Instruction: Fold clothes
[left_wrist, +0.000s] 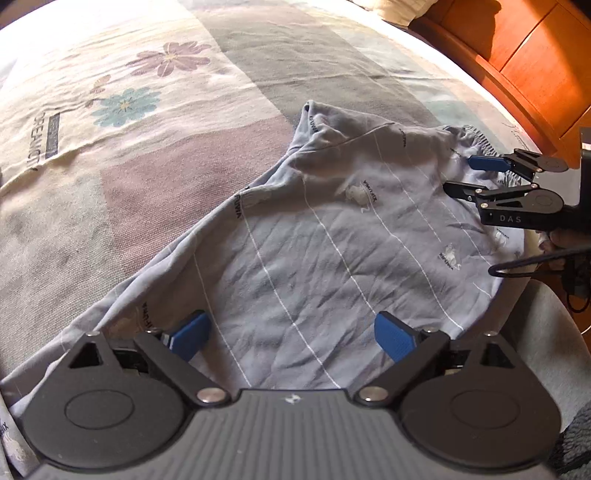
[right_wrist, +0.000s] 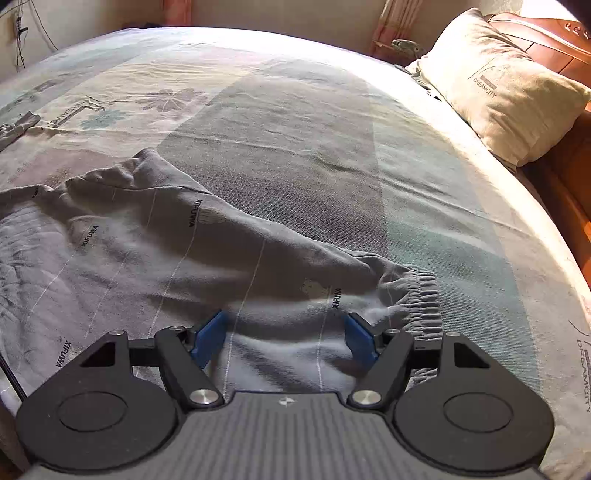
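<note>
A grey-blue garment (left_wrist: 332, 229) with thin white stripes and XIFUWA prints lies spread and wrinkled on the bed. Its gathered elastic waistband (right_wrist: 424, 299) is at the right end. My left gripper (left_wrist: 290, 332) hangs open over the garment's near part, and its blue pads are wide apart with nothing gripped. My right gripper (right_wrist: 286, 328) is open too, just above the cloth (right_wrist: 147, 258) beside the waistband. In the left wrist view the right gripper (left_wrist: 460, 174) sits at the garment's far right, by the waistband (left_wrist: 480, 144), with its jaws apart.
The flowered bedsheet (left_wrist: 129, 103) covers the bed all around. A pillow (right_wrist: 498, 92) lies at the far right by the wooden headboard (left_wrist: 517, 55). Another grey cloth (right_wrist: 18, 125) lies at the left edge. A black cable (left_wrist: 524, 262) trails from the right gripper.
</note>
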